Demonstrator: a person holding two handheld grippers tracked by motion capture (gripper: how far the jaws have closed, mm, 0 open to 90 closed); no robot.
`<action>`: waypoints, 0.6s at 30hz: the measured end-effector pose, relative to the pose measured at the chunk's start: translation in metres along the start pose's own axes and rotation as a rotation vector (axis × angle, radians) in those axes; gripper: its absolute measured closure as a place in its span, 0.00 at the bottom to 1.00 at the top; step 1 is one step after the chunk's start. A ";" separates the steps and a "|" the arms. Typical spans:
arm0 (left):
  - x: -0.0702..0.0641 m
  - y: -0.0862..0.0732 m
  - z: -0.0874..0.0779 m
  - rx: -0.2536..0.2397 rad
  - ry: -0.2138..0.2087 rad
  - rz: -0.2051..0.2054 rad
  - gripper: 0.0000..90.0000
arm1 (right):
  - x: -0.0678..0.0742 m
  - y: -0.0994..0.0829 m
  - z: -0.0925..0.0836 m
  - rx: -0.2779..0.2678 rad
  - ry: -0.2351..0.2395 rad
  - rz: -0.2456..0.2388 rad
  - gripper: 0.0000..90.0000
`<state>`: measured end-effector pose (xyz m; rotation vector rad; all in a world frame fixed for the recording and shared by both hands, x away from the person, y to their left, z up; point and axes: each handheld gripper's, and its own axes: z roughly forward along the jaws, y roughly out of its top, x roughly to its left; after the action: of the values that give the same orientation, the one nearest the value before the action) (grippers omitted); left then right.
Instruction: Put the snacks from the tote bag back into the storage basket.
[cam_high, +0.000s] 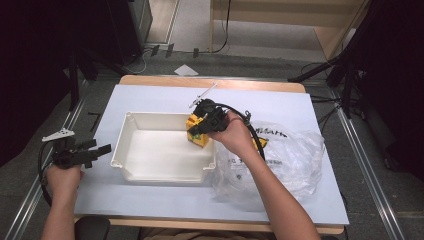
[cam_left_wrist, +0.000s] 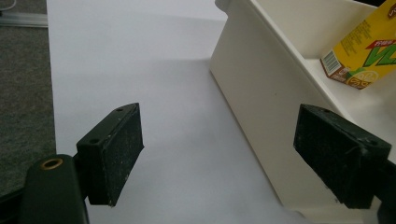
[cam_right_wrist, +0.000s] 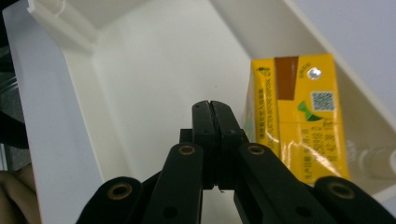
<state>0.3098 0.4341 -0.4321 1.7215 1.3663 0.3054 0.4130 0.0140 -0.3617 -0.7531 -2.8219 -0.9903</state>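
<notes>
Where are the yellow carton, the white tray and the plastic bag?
yellow carton (cam_right_wrist: 299, 116), right gripper view, its printed face.
white tray (cam_high: 122, 145), high view, its left wall.
plastic bag (cam_high: 295, 160), high view, its clear crumpled middle.

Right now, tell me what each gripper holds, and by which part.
Nothing is held. The right gripper has its jaws shut together on nothing, beside the yellow carton in the white bin. The left gripper stands open over the table.

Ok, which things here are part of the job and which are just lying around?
In the job:
yellow drink carton, standing in the bin
white plastic bin
clear plastic bag
right gripper, jaws shut beside the carton

Lying about:
paper sheet on the floor
left gripper, open, idle
</notes>
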 end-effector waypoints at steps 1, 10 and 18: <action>0.000 0.000 0.000 0.000 0.001 0.000 0.19 | 0.000 -0.002 0.001 0.006 -0.003 0.001 1.00; 0.000 0.000 0.000 0.000 0.000 0.000 0.19 | -0.007 -0.016 0.015 0.058 -0.026 0.025 1.00; 0.000 0.000 0.000 0.002 0.002 0.000 0.19 | -0.014 -0.021 0.013 0.068 -0.057 0.032 1.00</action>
<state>0.3097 0.4340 -0.4320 1.7228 1.3684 0.3058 0.4167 0.0016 -0.3873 -0.8295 -2.8657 -0.8775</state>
